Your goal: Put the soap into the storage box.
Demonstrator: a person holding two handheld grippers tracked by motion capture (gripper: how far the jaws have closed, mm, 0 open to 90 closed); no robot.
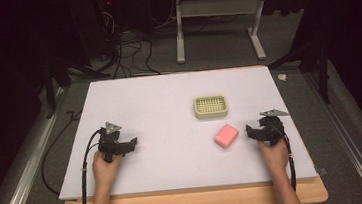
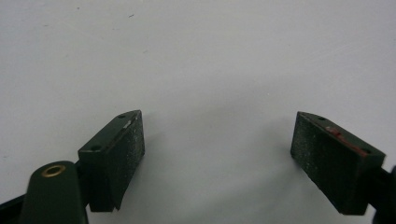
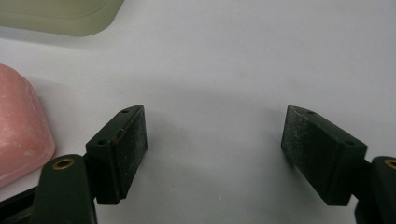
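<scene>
The desk (image 1: 134, 106) carries a white sheet with two things on its right half: a cream slotted soap dish (image 1: 210, 106) farther back, and a pink soap bar (image 1: 226, 136) just in front of it and slightly to the right, the two near but apart. The bar lies flat with its long axis running diagonally, near-left to far-right. The right claw (image 1: 248, 131) rests on the sheet just beside the bar's right end, jaws spread wide and holding nothing; in the right gripper view the soap bar (image 3: 18, 126) sits off the left jaw, outside the gap, with the dish (image 3: 60, 14) beyond. The left claw (image 1: 133, 142) is well apart at the desk's left, equally wide open and empty over bare sheet. Judgement: the right claw is the nearer and must shift leftward to straddle the bar.
</scene>
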